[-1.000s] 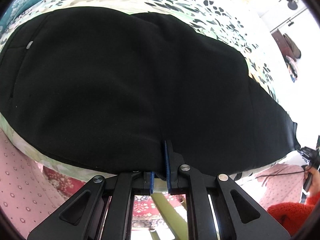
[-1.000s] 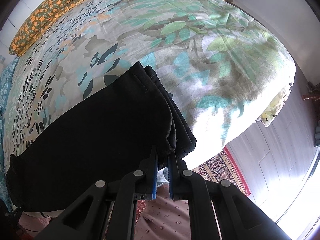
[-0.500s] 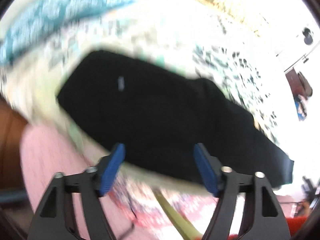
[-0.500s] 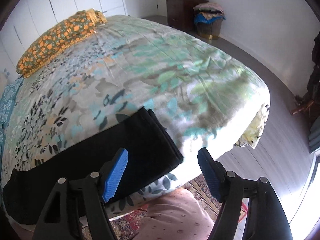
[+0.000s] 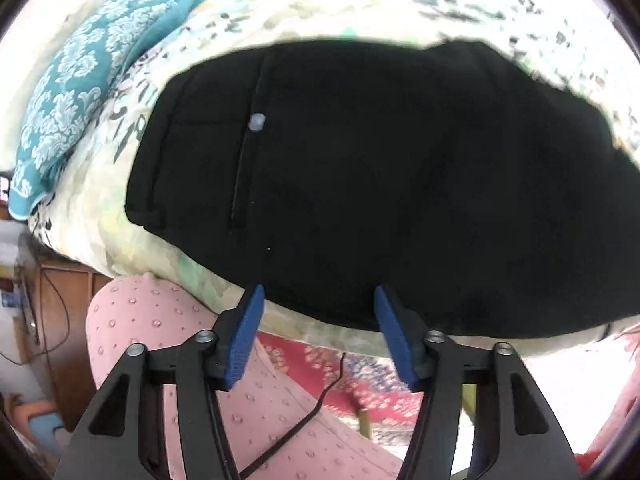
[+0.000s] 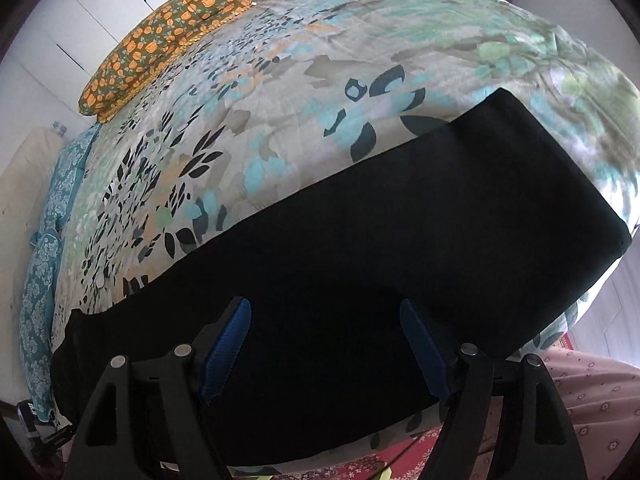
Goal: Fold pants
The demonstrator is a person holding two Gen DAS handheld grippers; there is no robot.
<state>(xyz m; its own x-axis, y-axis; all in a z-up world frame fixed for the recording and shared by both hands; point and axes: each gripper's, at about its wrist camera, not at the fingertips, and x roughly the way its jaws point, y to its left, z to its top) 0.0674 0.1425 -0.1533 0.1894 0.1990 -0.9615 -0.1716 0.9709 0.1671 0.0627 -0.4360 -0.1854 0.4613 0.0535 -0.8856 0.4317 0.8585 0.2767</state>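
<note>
The black pants (image 5: 380, 184) lie flat along the near edge of my bed (image 6: 320, 80), on its floral cover, waistband end to the left and leg ends to the right. My left gripper (image 5: 318, 312) hangs over the near edge of the waist part – its jaws are apart and closing, with nothing pressed between the blue pads, only the hem of the cloth showing beyond them. My right gripper (image 6: 326, 328) hangs above the leg part – its jaws stand wide and are opening, gripping nothing. A silver button (image 5: 256, 122) shows near the waistband. An orange pillow (image 6: 168, 32) sits at the far side, a teal one (image 5: 80, 80) at the left.
</note>
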